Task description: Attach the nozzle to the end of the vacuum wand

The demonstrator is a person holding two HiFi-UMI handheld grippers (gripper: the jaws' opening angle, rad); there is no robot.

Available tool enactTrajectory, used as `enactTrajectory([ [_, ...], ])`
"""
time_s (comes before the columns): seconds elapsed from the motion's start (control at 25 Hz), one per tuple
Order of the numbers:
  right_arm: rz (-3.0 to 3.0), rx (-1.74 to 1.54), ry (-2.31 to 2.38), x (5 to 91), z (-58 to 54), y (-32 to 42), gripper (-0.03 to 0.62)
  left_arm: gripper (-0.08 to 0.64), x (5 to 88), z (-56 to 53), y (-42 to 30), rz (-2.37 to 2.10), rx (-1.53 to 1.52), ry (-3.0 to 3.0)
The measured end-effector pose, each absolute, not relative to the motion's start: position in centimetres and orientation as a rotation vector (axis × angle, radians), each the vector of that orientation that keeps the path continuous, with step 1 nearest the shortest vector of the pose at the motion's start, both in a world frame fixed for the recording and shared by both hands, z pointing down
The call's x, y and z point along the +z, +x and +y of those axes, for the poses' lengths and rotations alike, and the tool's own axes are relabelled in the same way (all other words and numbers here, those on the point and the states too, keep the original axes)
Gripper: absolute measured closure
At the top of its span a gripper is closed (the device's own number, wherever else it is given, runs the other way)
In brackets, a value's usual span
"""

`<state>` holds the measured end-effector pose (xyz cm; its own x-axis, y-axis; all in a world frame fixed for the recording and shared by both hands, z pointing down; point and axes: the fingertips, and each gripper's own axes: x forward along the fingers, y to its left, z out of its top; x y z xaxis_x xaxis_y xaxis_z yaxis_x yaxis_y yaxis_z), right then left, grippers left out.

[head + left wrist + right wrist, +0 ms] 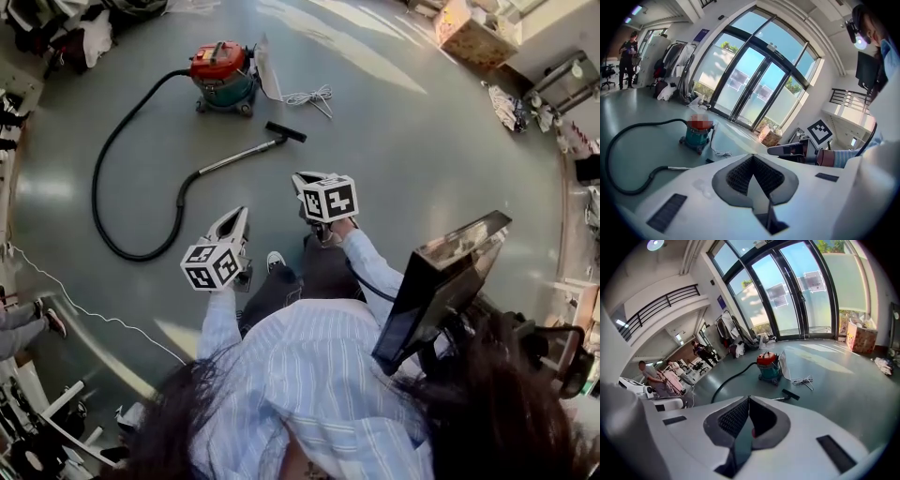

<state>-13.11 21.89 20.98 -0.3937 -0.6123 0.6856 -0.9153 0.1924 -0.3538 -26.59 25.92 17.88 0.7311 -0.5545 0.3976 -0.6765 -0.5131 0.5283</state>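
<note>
Hose (122,187) is curling in a wide black loop across the grey floor (422,141) on the left of the head view. It is running from the red-topped vacuum canister (223,75), at about 11 o'clock of the person, round to the metal wand (239,157).

The left gripper (240,214) is hovering above the floor just right of the loop's lower end. Its own view is showing the jaws clenched together with nothing between them, and the canister is sitting at about 10 o'clock of their tips.

The wand is lying flat on the floor, slanting toward 2 o'clock. The black nozzle (285,132) is lying crosswise at its far end, touching it. It is at roughly 12 o'clock of both grippers and well apart from them. A white cord (309,97) is lying bundled just right of the canister, at 1 o'clock of the nozzle.

The right gripper (302,178) is hanging in the air at 6 o'clock of the nozzle. In the right gripper view its jaws are pressing shut, empty, with the nozzle at 1 o'clock beyond their tips.

A cardboard box (473,33) is standing at the far edge of the floor, at 1 o'clock of the person.
</note>
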Motion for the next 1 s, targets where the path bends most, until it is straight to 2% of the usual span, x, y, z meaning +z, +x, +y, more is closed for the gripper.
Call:
enactTrajectory([
  [0.4, -2.026, 1.088, 1.442, 21.2, 30.7, -15.6, 0.584, 0.555, 19.6, 31.5, -29.6, -0.843, 0.246, 2.222],
  [0.76, -2.100, 1.041, 1.332, 19.5, 33.2, -10.6, 0.584, 0.555, 17.6, 33.0, -23.9, -0.948, 0.163, 2.202],
  [1.0, -2.109, 0.976, 1.243, 19.7, 38.3, -3.7, 0.584, 0.555, 15.7, 37.2, -17.3, -1.068, 0.011, 2.164],
])
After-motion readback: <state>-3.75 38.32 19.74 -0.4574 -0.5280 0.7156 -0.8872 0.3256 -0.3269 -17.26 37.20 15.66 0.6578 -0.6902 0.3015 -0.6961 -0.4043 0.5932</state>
